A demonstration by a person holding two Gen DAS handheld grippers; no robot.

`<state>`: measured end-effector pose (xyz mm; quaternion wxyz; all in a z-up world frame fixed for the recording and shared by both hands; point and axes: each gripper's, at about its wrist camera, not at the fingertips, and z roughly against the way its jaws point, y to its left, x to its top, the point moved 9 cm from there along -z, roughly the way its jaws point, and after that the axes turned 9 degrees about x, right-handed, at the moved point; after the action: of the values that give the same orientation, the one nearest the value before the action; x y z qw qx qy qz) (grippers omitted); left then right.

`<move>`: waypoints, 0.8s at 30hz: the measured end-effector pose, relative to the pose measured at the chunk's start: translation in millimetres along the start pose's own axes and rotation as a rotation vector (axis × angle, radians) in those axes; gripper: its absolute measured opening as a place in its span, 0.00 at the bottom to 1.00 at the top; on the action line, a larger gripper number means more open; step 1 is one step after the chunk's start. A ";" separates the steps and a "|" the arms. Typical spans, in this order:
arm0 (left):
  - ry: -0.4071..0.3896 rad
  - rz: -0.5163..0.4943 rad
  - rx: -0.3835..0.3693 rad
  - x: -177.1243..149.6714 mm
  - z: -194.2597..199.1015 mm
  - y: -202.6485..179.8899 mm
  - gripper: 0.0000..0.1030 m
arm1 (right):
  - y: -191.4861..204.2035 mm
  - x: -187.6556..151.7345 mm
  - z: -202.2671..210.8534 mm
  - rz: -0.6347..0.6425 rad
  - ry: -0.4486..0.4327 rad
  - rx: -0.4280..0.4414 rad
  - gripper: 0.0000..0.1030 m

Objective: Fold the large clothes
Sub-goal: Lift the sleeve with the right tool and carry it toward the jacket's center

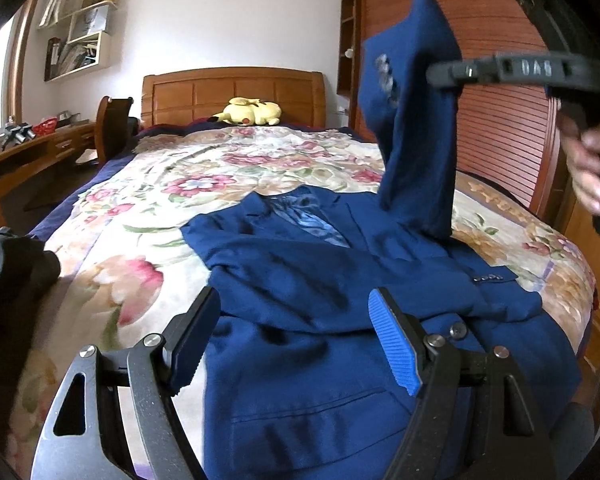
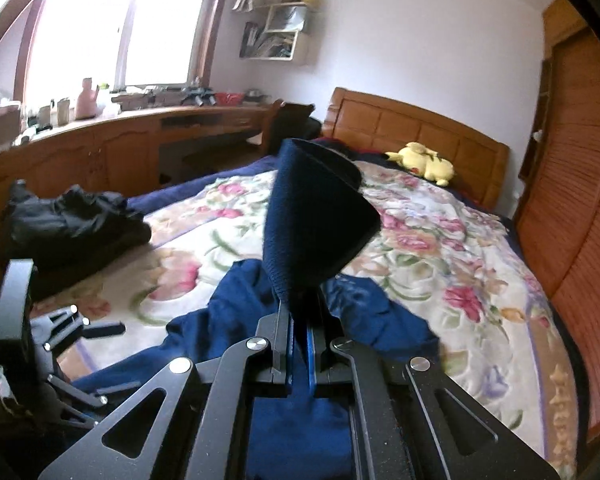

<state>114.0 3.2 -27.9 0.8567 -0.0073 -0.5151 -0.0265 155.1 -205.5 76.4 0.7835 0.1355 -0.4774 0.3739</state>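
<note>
Jacket flat on the bed; our right tongs pinch its sleeve up, left tongs gape empty. Next, we'd lay the sleeve across the jacket.

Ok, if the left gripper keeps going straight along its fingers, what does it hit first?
Probably the blue jacket lying on the bed: the open left gripper points down at its front. Depth is unclear.

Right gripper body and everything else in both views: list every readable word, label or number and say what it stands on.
"DAS" (perhaps mirrored), raised letters on the black arm of the right gripper in the left wrist view.
Grey print on the lifted blue jacket sleeve: blurred, unreadable.
Books and boxes on the wall shelf: too small to read.
Nothing else legible.
</note>
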 end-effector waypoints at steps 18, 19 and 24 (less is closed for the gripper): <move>-0.007 0.034 0.060 -4.8 3.1 39.5 0.75 | 14.9 -30.8 -39.8 -0.027 0.126 0.060 0.04; -0.008 0.036 0.061 -4.4 2.7 40.2 0.75 | 20.7 -31.1 -43.3 -0.032 0.132 0.067 0.04; -0.010 0.046 0.069 -4.6 3.1 46.2 0.75 | 41.4 -43.7 -50.6 -0.023 0.167 0.108 0.04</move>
<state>111.5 49.6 -29.8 0.8542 0.0104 -0.5198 0.0112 146.7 -168.3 7.7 0.8164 0.1513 -0.3879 0.4003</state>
